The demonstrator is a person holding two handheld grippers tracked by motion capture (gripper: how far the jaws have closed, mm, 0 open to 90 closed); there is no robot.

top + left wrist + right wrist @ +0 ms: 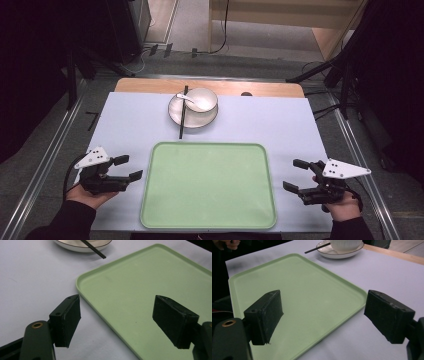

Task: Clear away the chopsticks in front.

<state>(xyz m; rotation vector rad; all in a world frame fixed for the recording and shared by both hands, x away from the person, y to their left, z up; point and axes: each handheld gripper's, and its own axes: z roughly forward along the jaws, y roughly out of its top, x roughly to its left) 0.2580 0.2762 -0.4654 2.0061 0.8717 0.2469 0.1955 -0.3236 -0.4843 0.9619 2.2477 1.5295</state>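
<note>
A pale green tray [208, 186] lies bare at the front middle of the table, also seen in the left gripper view [140, 285] and the right gripper view [294, 290]. Behind it a white bowl [201, 99] with a spoon [186, 97] sits on a plate [192, 115]; black chopsticks [182, 112] rest across the plate's left side. My left gripper [127, 168] hovers left of the tray, open, nothing between its jaws. My right gripper [295, 175] hovers right of the tray, open and likewise without a load. Each points toward the tray.
A white cloth [135, 125] covers most of the wooden tabletop [150, 86]. Metal rails [55, 150] run along both sides of the table. Dark stands and cables crowd the floor behind.
</note>
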